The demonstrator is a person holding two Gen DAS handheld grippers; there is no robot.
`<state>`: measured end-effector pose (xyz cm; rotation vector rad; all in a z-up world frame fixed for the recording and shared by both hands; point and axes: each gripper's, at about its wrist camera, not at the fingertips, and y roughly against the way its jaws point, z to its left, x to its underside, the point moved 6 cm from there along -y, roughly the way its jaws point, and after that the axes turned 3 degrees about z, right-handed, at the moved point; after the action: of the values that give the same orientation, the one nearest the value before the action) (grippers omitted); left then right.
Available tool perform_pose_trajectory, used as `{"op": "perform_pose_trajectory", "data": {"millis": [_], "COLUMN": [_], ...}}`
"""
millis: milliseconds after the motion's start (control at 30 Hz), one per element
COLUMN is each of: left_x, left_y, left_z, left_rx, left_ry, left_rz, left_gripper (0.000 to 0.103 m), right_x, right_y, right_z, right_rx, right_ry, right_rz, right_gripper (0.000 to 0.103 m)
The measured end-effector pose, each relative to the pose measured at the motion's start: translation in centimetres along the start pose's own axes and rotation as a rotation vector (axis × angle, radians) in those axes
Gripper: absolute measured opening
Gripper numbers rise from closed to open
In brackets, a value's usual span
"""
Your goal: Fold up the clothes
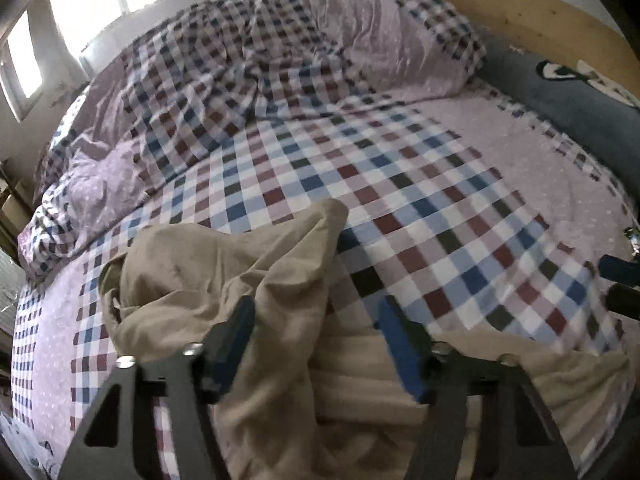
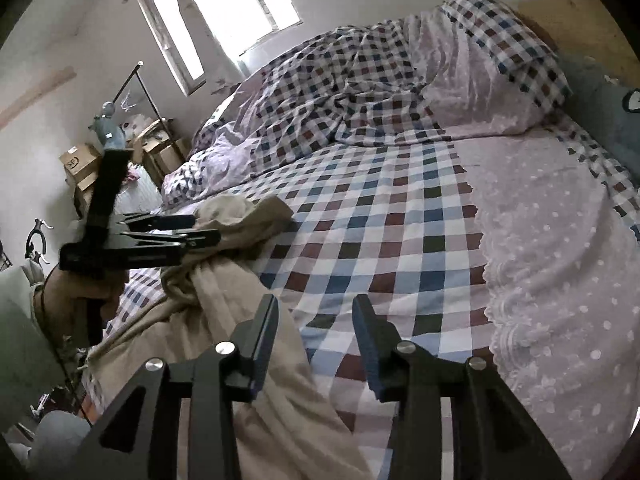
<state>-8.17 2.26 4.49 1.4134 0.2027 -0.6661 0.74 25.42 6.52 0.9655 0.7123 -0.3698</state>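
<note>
Nearest thing is the beige garment [image 1: 240, 280], which is lying bunched up along the near edge of the bed [image 1: 460, 208], spreading toward the near left corner. The left gripper [image 1: 316, 320] is hanging right over it with its jaws spread wide, and a ridge of the beige cloth is rising up between the two fingers, but nothing's clamped. From the right wrist camera you can see that same gripper [image 2: 200, 229] from the side, poking into the rumpled top of the fabric [image 2: 224, 280].

The right gripper [image 2: 316, 316] is sitting released too, fingers apart, hovering over the checkered sheet just beside the garment's right edge, not touching any cloth.

Further back, a crumpled checkered duvet [image 1: 224, 92] is piling up across the far left of the bed, with a pillow [image 1: 400, 40] at the far edge against the wooden headboard [image 1: 532, 12]. A window [image 2: 224, 8] is glowing on the wall behind.
</note>
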Motion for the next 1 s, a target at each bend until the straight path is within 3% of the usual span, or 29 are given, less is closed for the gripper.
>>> {"op": "perform_pose_trajectory", "data": {"millis": [133,167,233,467,567,833,1000], "left_x": [-0.2,-0.2,-0.3,-1.0,-1.1,0.8,2.5], "left_y": [-2.0,-2.2,-2.1,1.9,3.4,6.3,8.1], "left_z": [0.4,0.7,1.5,6.2,8.1,13.8,16.9], "left_rx": [-0.038,-0.039,-0.029,0.061,0.092,0.102,0.059], "left_ry": [-0.024,-0.016,0.016,0.214,0.280,0.467,0.537], "left_rz": [0.046,0.052,0.048,-0.081,-0.099,-0.166,-0.208], "left_gripper": [0.032,0.018,0.003,0.001,0.001,0.001,0.000], "right_x": [-0.3,-0.4,-0.4,-0.4,-0.4,-0.5,-0.6], "right_y": [0.0,0.0,0.0,-0.1,-0.1,-0.1,-0.2], "right_z": [-0.2,-0.3,-0.5,-0.6,-0.5,-0.4,0.1], "right_rx": [-0.007,-0.005,0.002,0.011,0.013,0.019,0.007], "right_ry": [-0.020,-0.025,-0.034,-0.043,-0.043,-0.043,-0.041], "right_rz": [-0.013,-0.014,-0.013,-0.010,-0.011,-0.014,-0.013], "right_gripper": [0.042,0.042,0.042,0.042,0.042,0.043,0.043]}}
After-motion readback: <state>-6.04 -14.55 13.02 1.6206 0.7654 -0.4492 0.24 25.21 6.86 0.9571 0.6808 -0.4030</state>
